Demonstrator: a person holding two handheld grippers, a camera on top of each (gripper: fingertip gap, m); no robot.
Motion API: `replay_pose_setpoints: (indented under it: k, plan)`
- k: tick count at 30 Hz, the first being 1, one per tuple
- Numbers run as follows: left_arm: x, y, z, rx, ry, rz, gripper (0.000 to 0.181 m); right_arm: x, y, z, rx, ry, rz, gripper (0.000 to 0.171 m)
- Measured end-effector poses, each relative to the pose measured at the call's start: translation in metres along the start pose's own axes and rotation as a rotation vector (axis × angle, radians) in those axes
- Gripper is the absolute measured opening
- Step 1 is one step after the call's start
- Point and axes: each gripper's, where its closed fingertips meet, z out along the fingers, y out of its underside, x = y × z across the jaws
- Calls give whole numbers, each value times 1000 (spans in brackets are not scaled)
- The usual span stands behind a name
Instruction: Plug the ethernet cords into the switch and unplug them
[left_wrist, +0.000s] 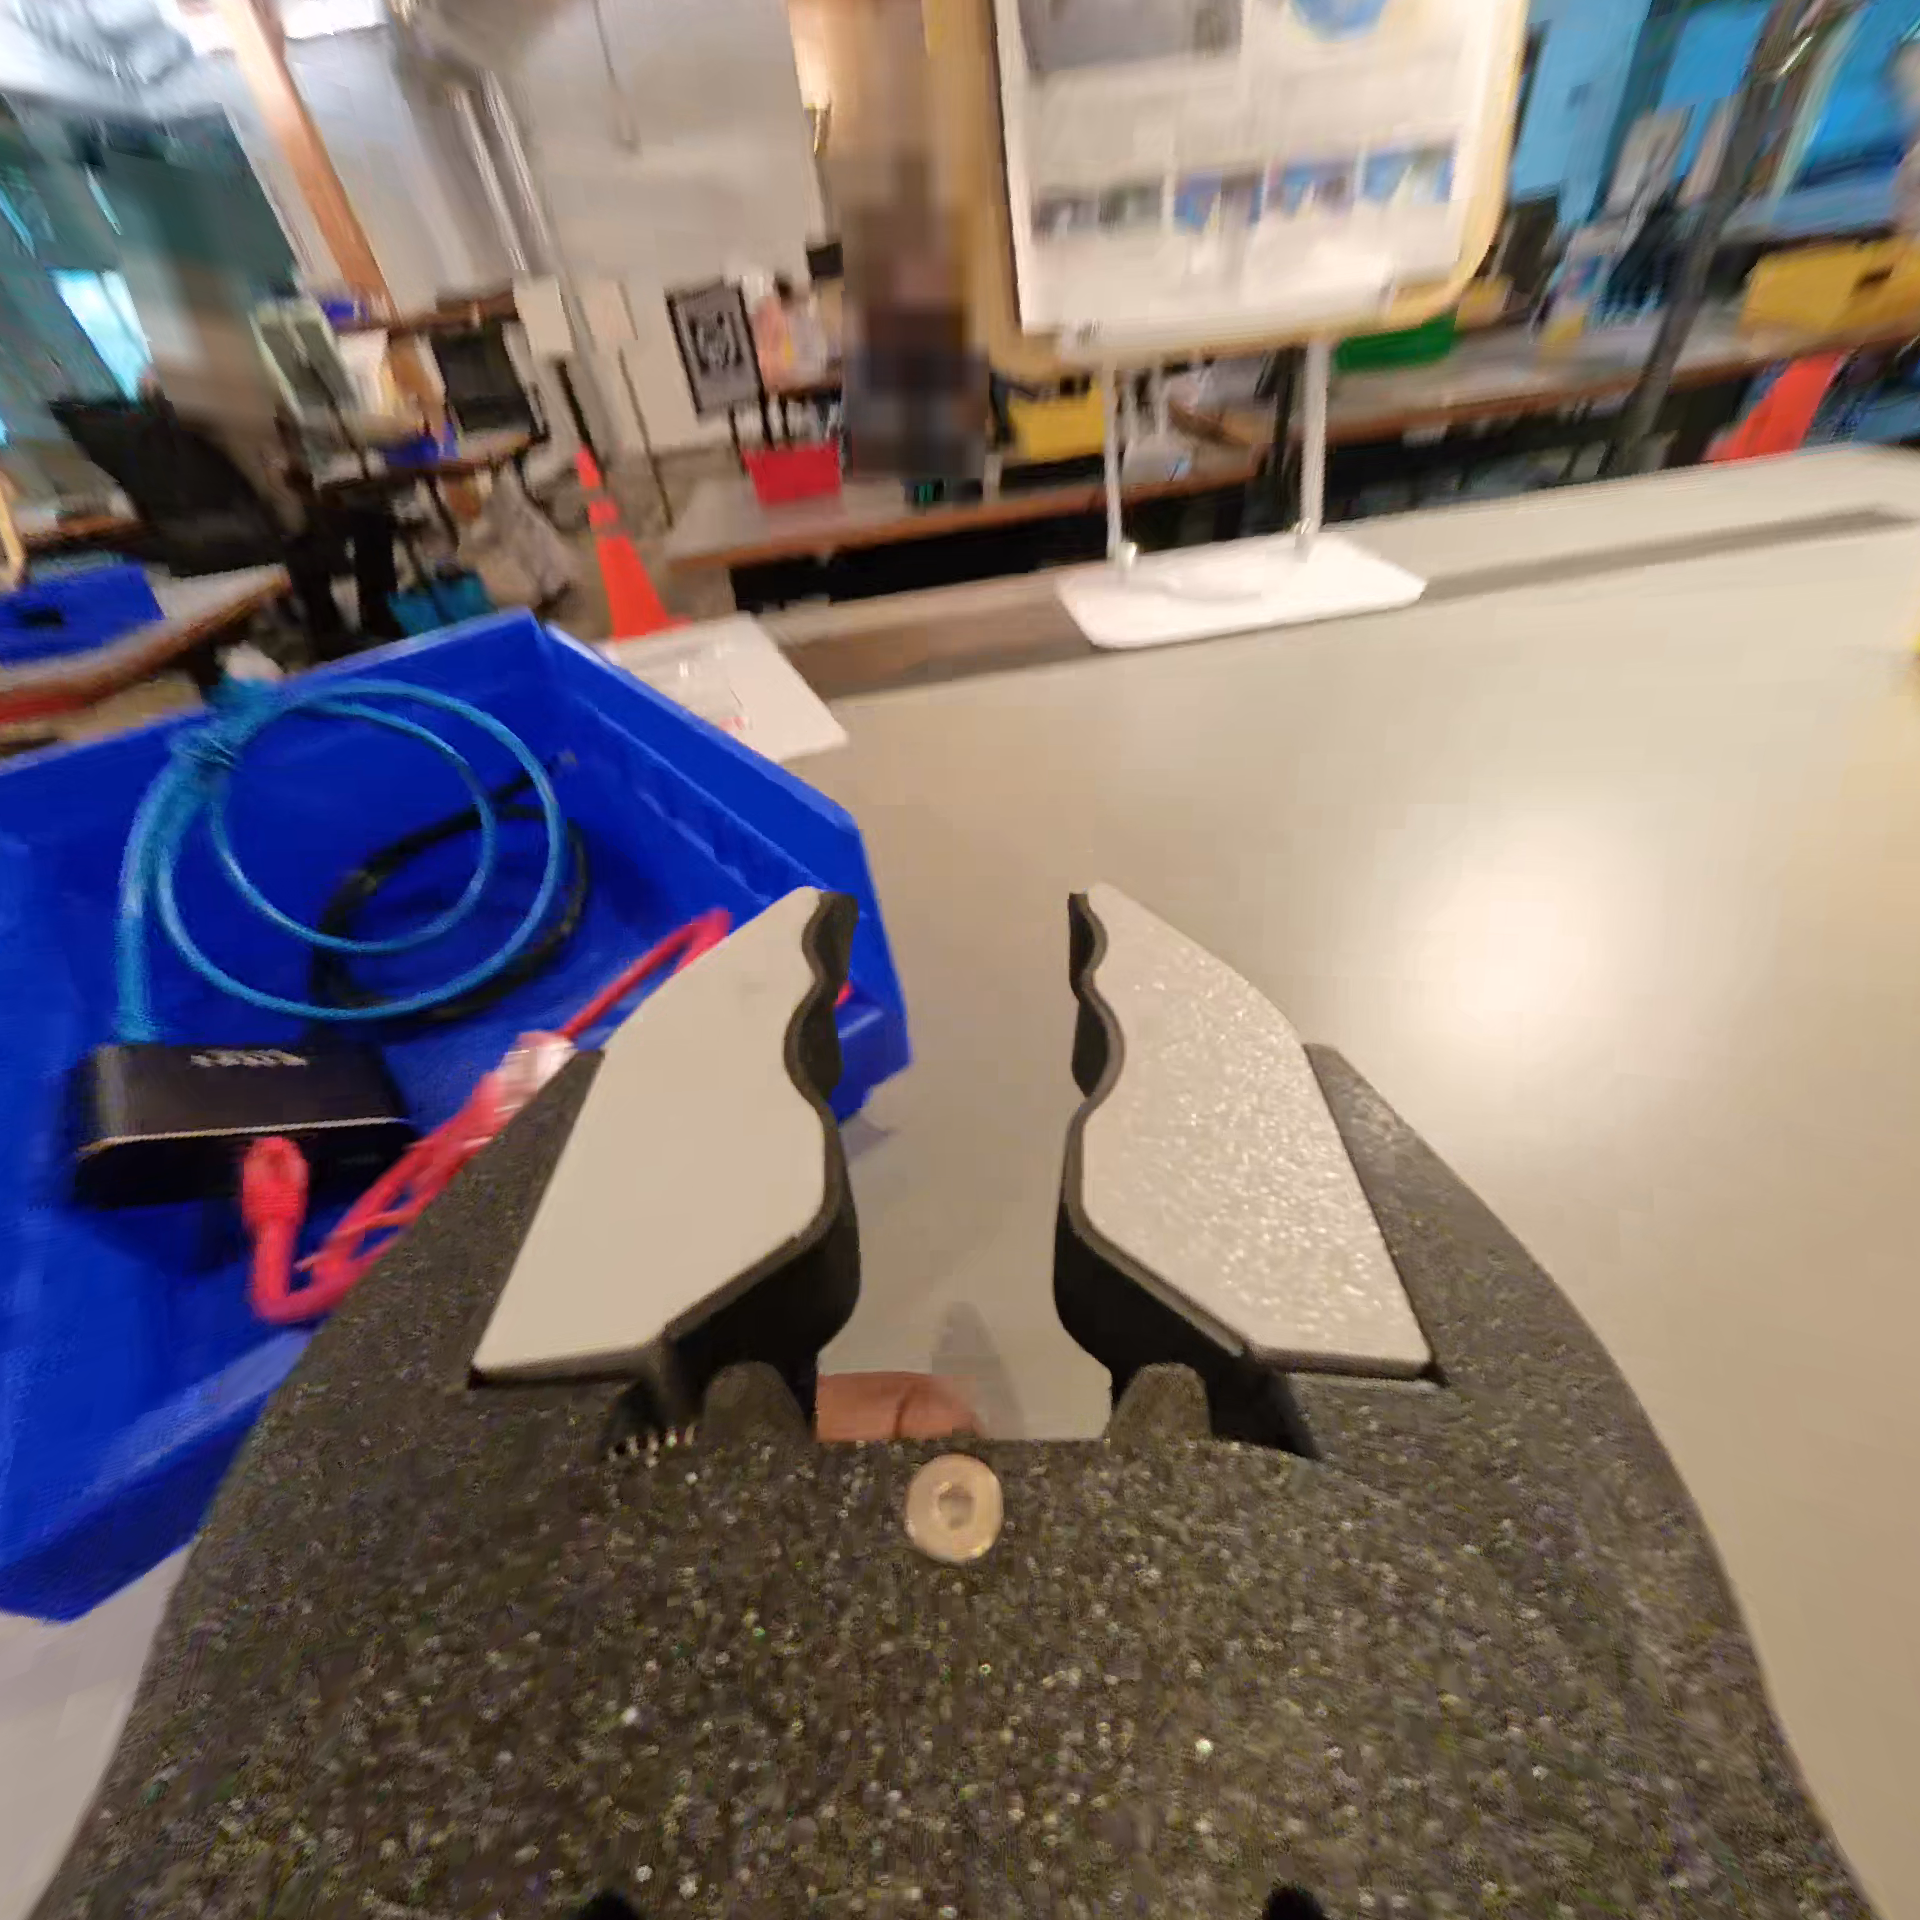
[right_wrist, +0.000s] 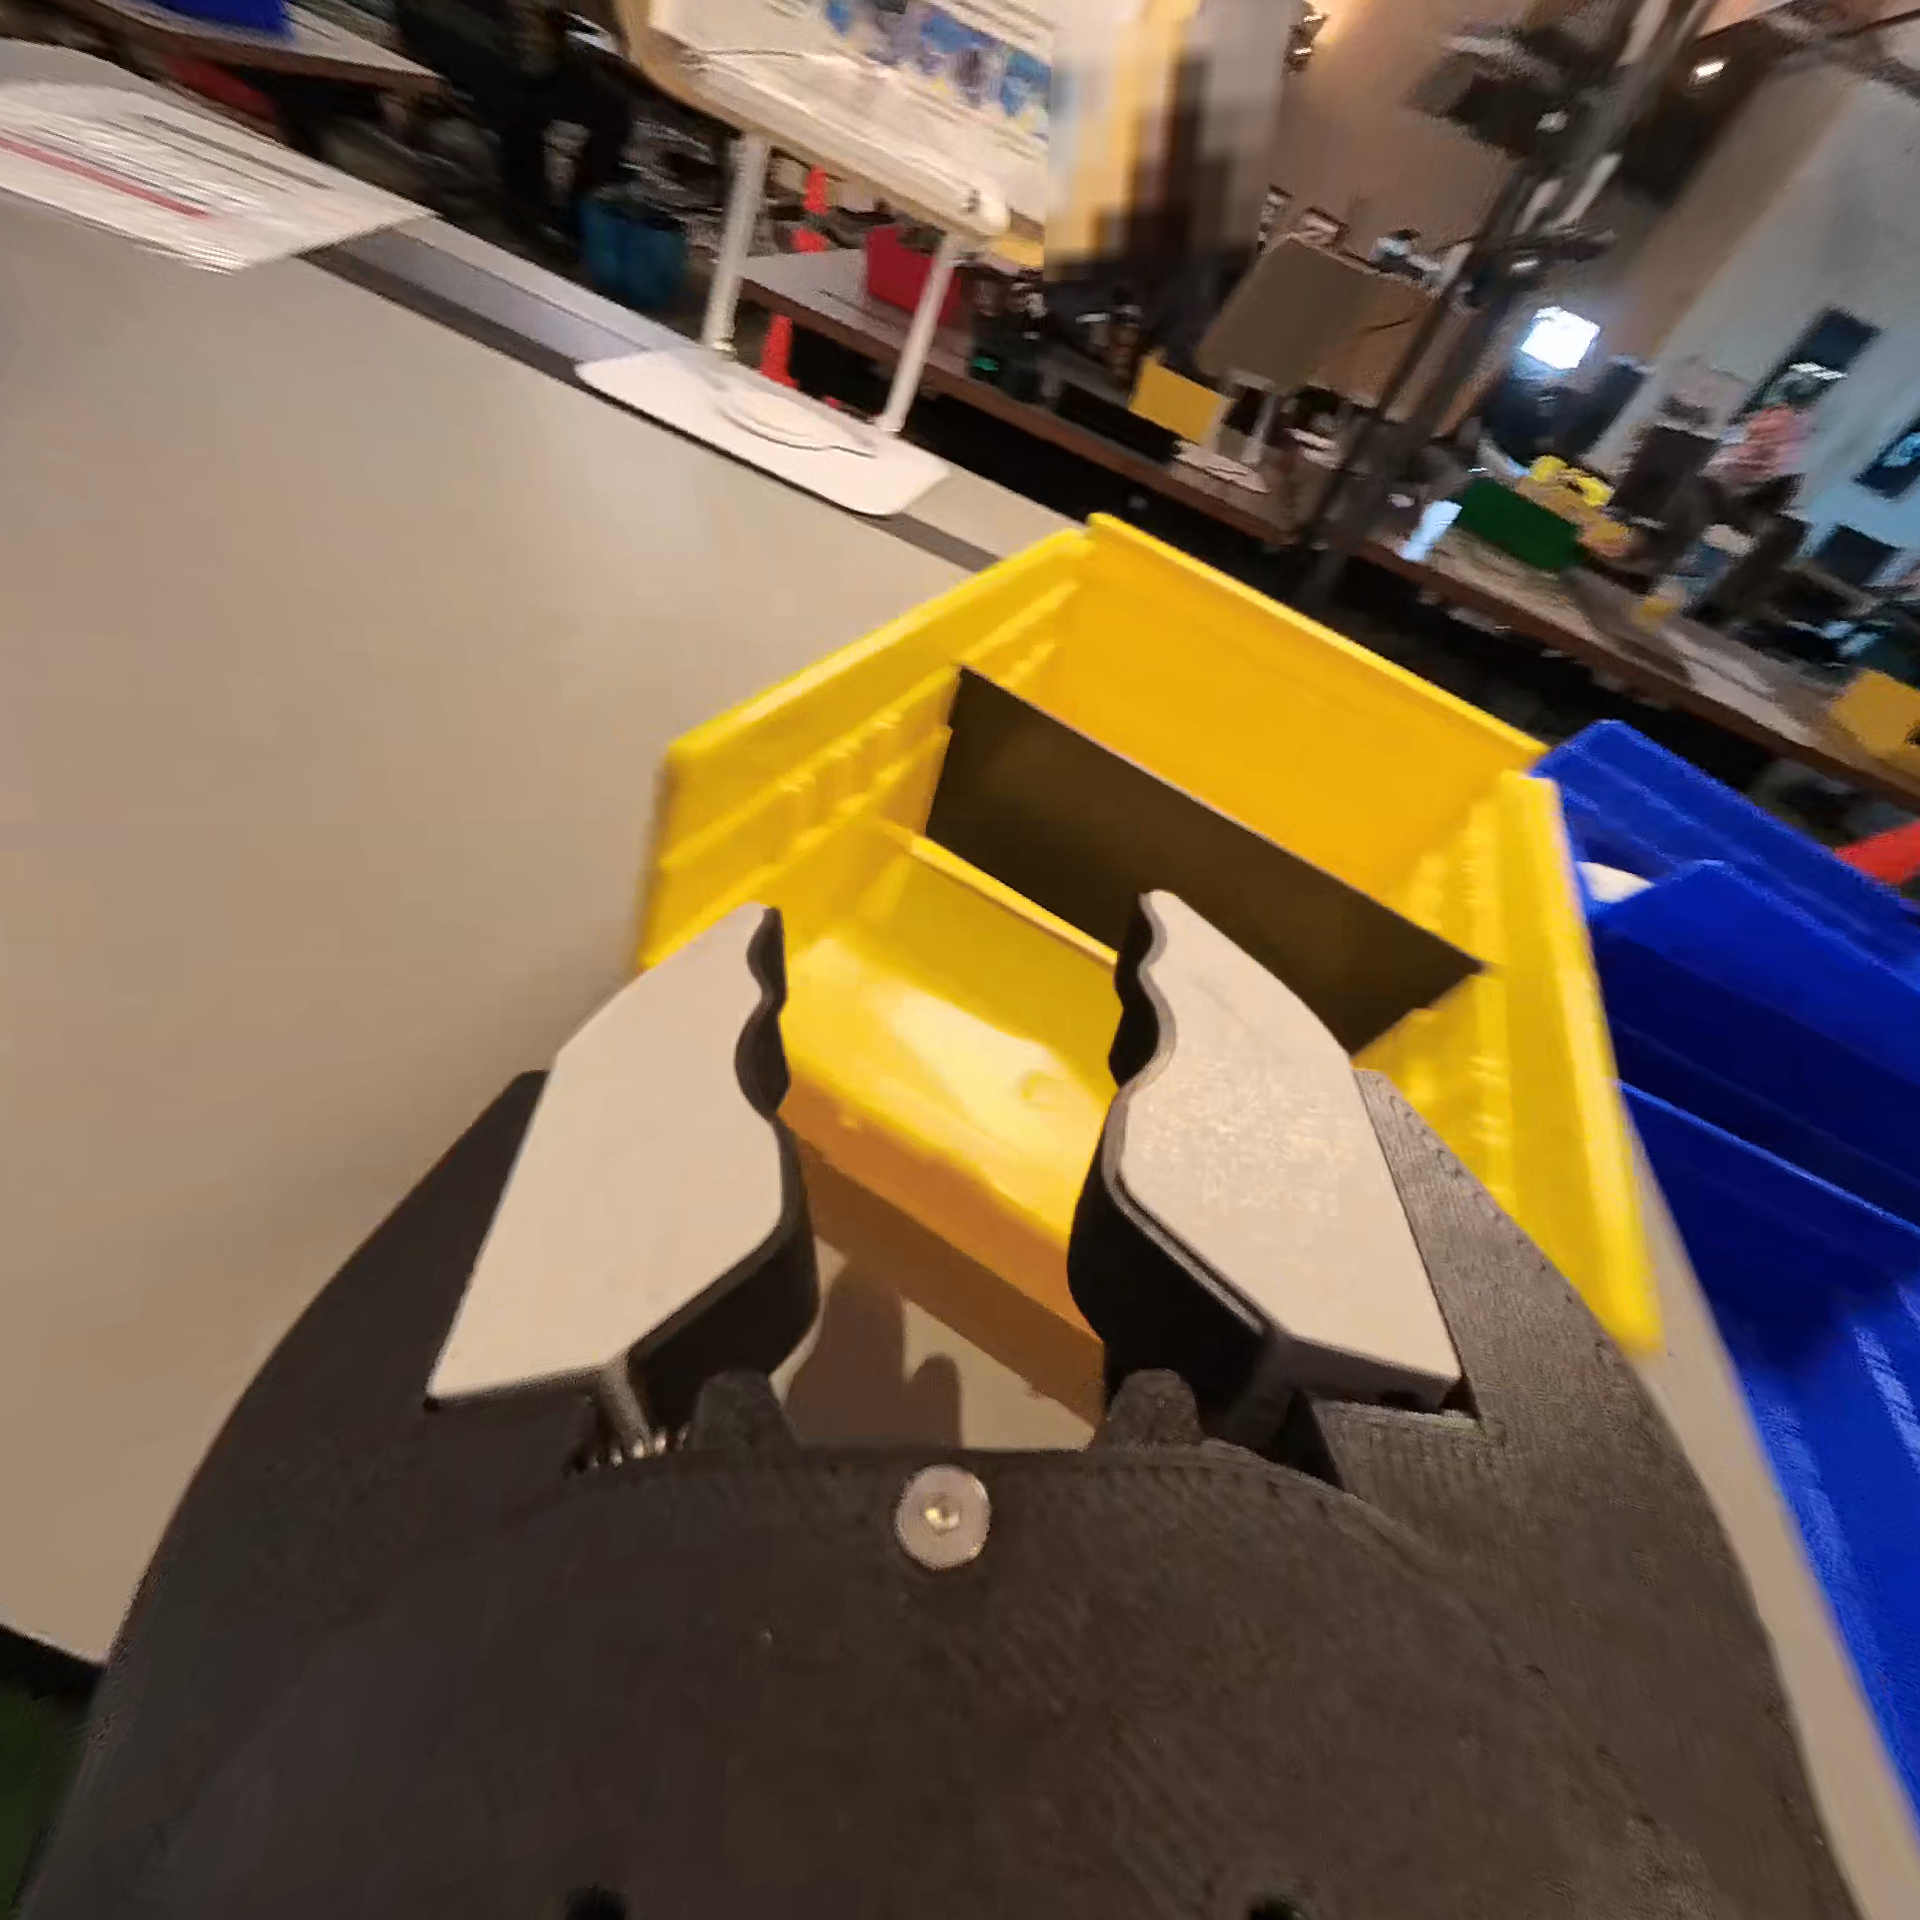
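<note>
In the left wrist view a blue bin (left_wrist: 727, 821) stands on the grey table at the left. In it lie a black switch (left_wrist: 234, 1117), a coiled blue ethernet cord (left_wrist: 343, 831), a black cable (left_wrist: 457, 842) and a red ethernet cord (left_wrist: 416, 1164) with its plugs loose. My left gripper (left_wrist: 961, 914) is open and empty, just right of the bin and above the table. My right gripper (right_wrist: 951, 920) is open and empty, in front of a yellow bin (right_wrist: 1247, 727).
The yellow bin holds a black divider (right_wrist: 1143, 862). Blue bins (right_wrist: 1766, 987) stand to its right. A white sign stand (left_wrist: 1236, 592) is at the table's far edge, also in the right wrist view (right_wrist: 769, 426). Papers (right_wrist: 177, 177) lie far left. Workbenches fill the background. The grippers' ends are close to 50 cm from one another.
</note>
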Motion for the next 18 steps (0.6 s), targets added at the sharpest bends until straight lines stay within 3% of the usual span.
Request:
replay_pose_setpoints:
  k: [4,10,14,16,18]
  plan:
    - [4,19,43,-133,-121,4,54,-31,2,24,-4,-47,55,70]
    - [-19,23,74,-222,-241,32,57,-32,8,48,-50,7,110,74]
    - [-28,42,84,-314,-255,116,44,-34,9,52,-40,26,105,72]
    - [-35,49,82,-339,-260,163,19,-35,10,51,-30,38,86,70]
    - [-41,50,74,-329,-244,188,17,-33,10,48,-23,54,69,69]
